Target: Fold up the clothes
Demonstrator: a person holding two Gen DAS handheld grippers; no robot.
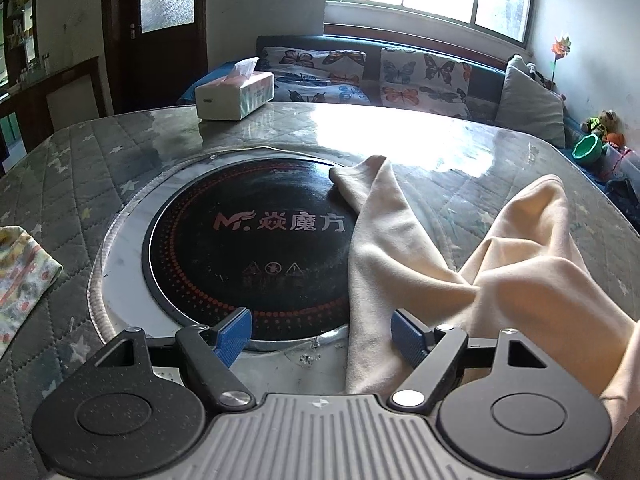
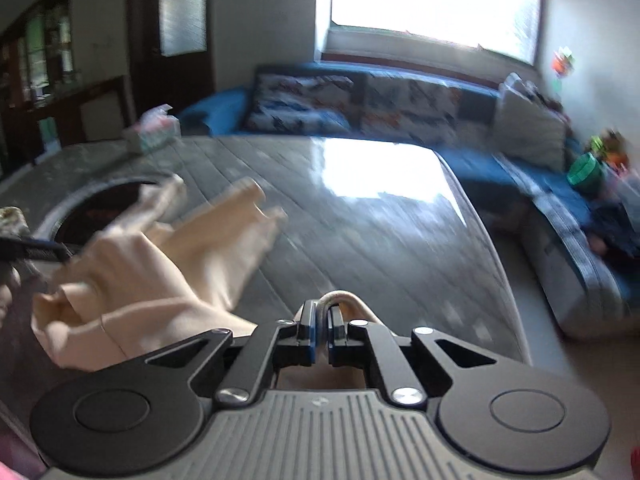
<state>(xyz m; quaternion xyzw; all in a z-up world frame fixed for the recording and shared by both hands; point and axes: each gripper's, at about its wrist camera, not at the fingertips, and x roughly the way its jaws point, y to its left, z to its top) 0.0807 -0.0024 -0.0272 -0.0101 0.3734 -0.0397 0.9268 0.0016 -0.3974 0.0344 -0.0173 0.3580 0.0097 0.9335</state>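
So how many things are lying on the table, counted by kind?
Clothes: 2, the cream garment and the patterned garment
Tissue boxes: 1, the tissue box
Built-in cooktops: 1, the black cooktop
Total: 4

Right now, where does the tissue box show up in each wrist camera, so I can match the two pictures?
Left wrist view: the tissue box stands at upper left of centre, on the far edge of the table, beyond the round black cooktop.
Right wrist view: the tissue box sits blurred at far left, on the table's far edge.
Shared landmark: the butterfly-print cushions on the blue sofa, under the window.
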